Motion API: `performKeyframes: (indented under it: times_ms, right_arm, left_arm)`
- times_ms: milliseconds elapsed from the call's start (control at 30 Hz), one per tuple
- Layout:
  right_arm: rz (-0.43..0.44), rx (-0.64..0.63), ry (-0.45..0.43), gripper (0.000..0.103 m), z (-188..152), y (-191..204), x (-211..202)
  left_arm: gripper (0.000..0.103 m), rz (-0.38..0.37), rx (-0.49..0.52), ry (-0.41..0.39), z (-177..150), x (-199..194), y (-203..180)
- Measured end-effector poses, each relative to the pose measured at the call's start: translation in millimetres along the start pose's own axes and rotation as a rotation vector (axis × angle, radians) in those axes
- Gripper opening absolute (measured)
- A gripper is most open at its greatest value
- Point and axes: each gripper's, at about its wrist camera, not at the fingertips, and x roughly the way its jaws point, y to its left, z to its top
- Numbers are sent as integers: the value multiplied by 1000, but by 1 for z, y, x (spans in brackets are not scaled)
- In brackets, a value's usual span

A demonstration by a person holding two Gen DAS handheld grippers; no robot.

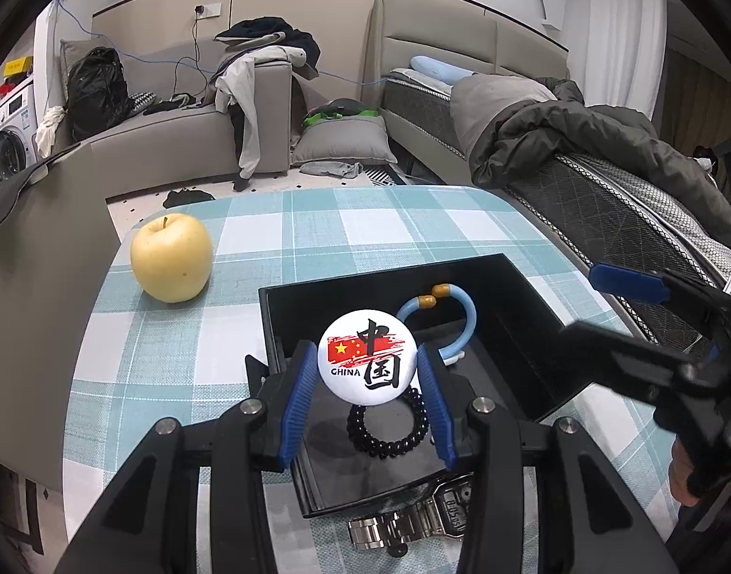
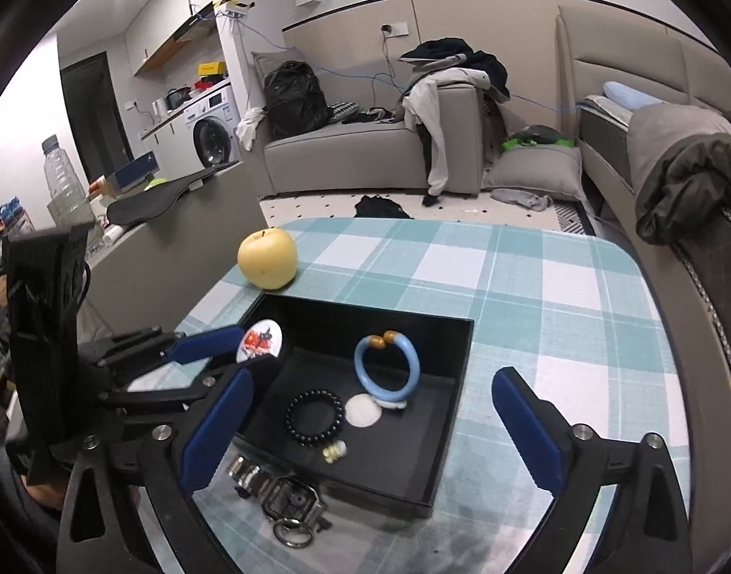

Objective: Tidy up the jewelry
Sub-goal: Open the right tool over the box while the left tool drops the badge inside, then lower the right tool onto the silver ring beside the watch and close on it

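Black and shallow, the tray [image 2: 453, 382] sits on the desk [image 2: 556, 287] with its blue and white checked cloth. The step in hand looks like putting the round badge [image 1: 366, 356] into the tray. The left gripper [image 1: 367, 397] pinches the badge by its edges, one blue finger on each side. It holds the badge up over the near left part of the tray, and the badge does not touch the tray floor.

Already in the tray are a black bead bracelet [image 2: 315, 416], a blue ring bracelet [image 2: 387, 368] with two orange beads, a white round disc [image 2: 363, 410] and a small pale bit [image 2: 335, 451] near the front wall. A silver watch [image 2: 281, 490] lies on the cloth just outside the front of the tray, with a metal ring [image 2: 293, 533] beside it. A yellow apple [image 2: 267, 258] stands on the desk behind the tray.

The right gripper [image 2: 375, 428] is spread wide and holds nothing. It hangs over the front of the tray.

Next, I think the left gripper should go down to a bare spot of the tray floor and let go gently, away from the bead bracelet right under it. After that, the watch and the metal ring seem to be left to pick up.
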Motion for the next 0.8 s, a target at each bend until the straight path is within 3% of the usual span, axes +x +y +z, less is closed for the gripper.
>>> performKeyframes:
  times_ms: [200, 233, 367, 500, 567, 633, 800]
  right_arm:
    - [-22, -19, 6, 102, -6, -6, -1]
    - [-23, -20, 3, 103, -6, -7, -2]
    - [-30, -24, -8, 103, -7, -10, -6]
    - [-37, -30, -14, 103, -9, -12, -11]
    - [-38, -34, -14, 103, -10, -12, -12]
    - [-36, -32, -13, 103, -11, -12, -14]
    - [-6, -21, -23, 103, -13, -9, -26]
  left_arm:
    - [38, -9, 9, -1, 1, -2, -4]
    - [42, -8, 13, 0, 0, -3, -5]
    - [77, -11, 6, -24, 2, -9, -6]
    - [88, -19, -1, -48, 3, -15, -7]
    - [102, -1, -9, -66, 4, -21, -7]
    - [102, 48, -18, -103, 2, -30, -4]
    - [102, 55, -24, -110, -12, -46, 6]
